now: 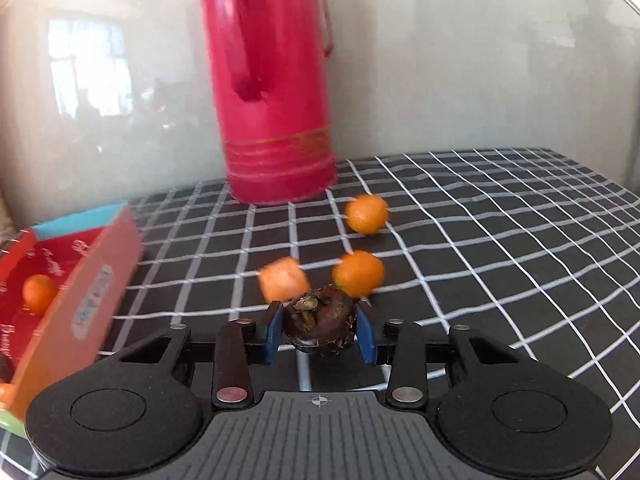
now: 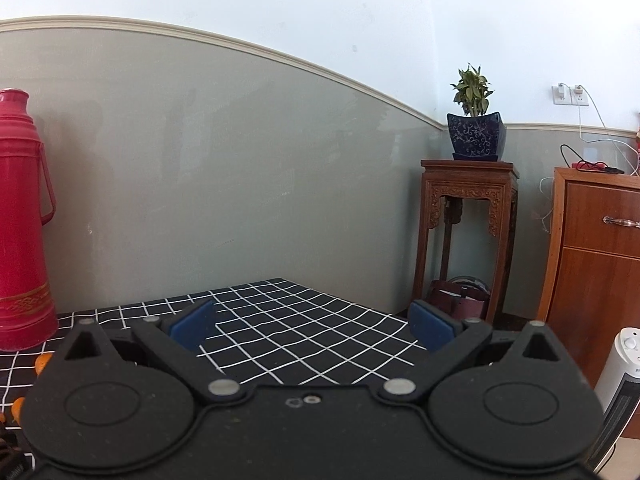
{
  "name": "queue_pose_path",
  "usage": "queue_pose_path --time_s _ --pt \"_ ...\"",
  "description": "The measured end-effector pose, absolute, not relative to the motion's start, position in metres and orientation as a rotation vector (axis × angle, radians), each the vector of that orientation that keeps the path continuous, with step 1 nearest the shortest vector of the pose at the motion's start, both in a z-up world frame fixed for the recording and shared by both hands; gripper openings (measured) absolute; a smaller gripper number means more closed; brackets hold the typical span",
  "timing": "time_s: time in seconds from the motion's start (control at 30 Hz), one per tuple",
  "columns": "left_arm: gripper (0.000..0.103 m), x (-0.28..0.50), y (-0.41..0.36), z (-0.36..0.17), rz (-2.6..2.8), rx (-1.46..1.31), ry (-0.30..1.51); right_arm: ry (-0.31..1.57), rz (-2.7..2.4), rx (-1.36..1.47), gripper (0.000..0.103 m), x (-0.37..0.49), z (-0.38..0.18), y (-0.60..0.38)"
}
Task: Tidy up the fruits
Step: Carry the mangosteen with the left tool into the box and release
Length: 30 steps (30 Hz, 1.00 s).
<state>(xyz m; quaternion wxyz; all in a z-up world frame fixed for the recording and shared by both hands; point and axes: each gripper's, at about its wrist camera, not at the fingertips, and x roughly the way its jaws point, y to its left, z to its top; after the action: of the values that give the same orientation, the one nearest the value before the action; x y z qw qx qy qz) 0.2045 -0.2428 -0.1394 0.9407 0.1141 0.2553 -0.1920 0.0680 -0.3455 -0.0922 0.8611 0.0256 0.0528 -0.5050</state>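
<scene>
Mangosteen [image 1: 319, 326] sits pinched between the blue pads of the left tool [image 1: 320, 330], lifted above the counter [image 1: 480, 240], probably bound for the red box [image 1: 80, 280] at left. The right tool [image 2: 312, 326] waits wide, holding nothing.

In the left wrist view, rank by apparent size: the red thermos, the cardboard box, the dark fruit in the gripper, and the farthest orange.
1. red thermos
2. cardboard box
3. dark fruit, though nearness to the camera enlarges it
4. farthest orange

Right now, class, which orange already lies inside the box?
The orange at far left, inside the red box; the other two lie on the checked cloth.
</scene>
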Motion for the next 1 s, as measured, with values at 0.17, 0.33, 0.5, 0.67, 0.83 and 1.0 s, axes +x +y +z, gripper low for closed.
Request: queue_pose_path --time_s 0.17,0.33,0.5,0.67,0.83,1.0 --pt "0.039 0.207 -0.212 -0.122 -0.287 0.236 0.459 0.121 -1.034 0.036 0.097 0.075 -0.094 -0.338" --pt "0.039 0.216 -0.173 -0.109 -0.172 0.242 0.423 0.135 -0.981 0.013 0.097 0.088 -0.095 -0.320" --pt "0.039 0.231 -0.132 -0.104 -0.056 0.232 0.440 0.137 -0.916 0.000 0.097 0.097 -0.094 -0.303" --pt "0.039 0.249 -0.095 -0.109 0.047 0.205 0.501 0.152 -0.802 -0.005 0.097 0.108 -0.095 -0.286" --pt "0.039 0.257 -0.074 -0.116 0.101 0.187 0.553 0.188 -0.681 -0.007 0.097 0.121 -0.097 -0.271" --pt "0.058 0.261 -0.061 -0.115 0.139 0.154 0.573 0.225 -0.586 -0.011 0.097 0.134 -0.097 -0.259"
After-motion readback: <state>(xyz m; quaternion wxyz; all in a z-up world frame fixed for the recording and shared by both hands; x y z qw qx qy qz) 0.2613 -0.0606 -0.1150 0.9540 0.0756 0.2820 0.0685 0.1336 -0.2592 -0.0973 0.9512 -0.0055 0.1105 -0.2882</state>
